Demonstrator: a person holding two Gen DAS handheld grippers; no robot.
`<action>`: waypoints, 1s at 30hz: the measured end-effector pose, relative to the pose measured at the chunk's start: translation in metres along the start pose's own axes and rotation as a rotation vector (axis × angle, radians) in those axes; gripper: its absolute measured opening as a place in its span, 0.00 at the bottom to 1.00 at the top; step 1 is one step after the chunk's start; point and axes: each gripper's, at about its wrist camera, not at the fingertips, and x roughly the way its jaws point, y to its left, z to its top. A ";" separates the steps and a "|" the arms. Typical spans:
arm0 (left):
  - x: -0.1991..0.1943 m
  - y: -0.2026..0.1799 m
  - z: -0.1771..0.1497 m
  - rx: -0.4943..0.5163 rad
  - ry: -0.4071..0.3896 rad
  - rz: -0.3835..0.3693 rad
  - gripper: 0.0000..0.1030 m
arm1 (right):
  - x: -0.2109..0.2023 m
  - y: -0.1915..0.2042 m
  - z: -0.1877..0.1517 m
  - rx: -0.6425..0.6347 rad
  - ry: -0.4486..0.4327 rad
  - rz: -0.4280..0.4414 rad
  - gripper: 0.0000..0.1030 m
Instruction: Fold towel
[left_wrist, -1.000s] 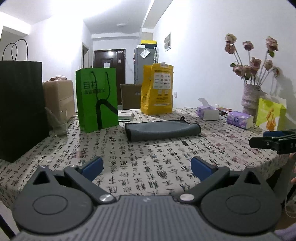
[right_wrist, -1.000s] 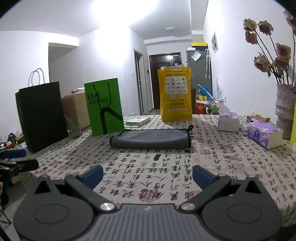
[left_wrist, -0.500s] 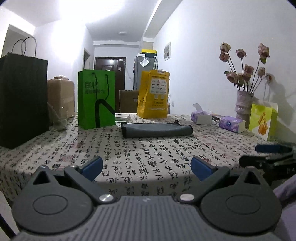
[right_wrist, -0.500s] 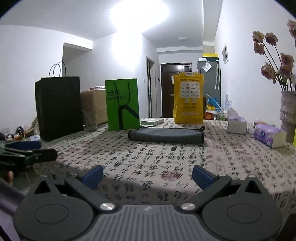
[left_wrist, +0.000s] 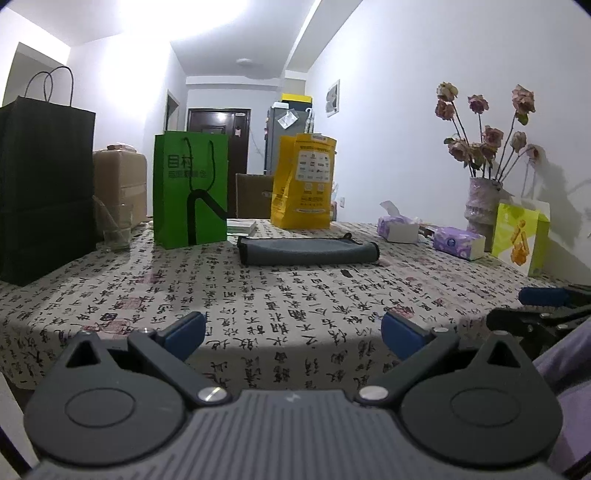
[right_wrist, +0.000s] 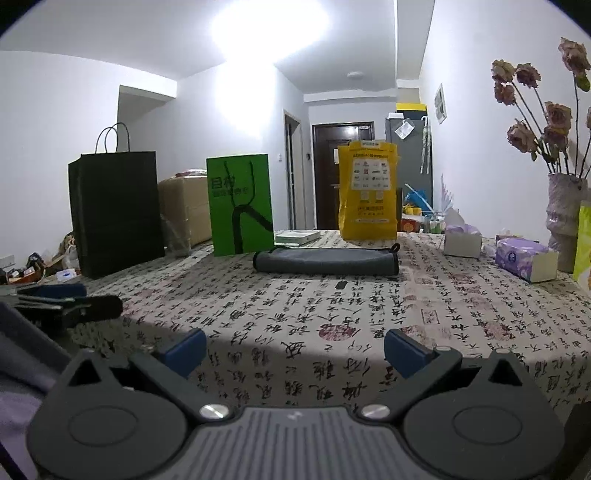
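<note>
Left claw (left_wrist: 293, 332) and right claw (right_wrist: 294, 350) — both spread wide, level, holding nothing.

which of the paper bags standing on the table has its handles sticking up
The black paper bag at the far left: its looped handles stand above its rim, while the green bag's cords hang down its front.

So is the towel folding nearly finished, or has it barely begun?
It looks finished or nearly so. The grey towel lies as a narrow folded bundle on the patterned tablecloth, far from both tools. Nothing is in hand: the left gripper and right gripper are both open and empty, held near the table's front edge. Whether another fold is planned, I cannot tell.
</note>
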 end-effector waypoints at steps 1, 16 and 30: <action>0.000 0.000 0.000 0.000 0.002 -0.001 1.00 | 0.000 0.000 -0.001 0.001 0.000 0.001 1.00; 0.001 -0.001 0.000 0.006 0.006 0.000 1.00 | 0.002 -0.003 0.000 0.010 -0.003 -0.003 1.00; 0.001 -0.001 -0.001 0.006 0.009 -0.001 1.00 | 0.005 -0.001 -0.002 0.014 0.011 0.016 1.00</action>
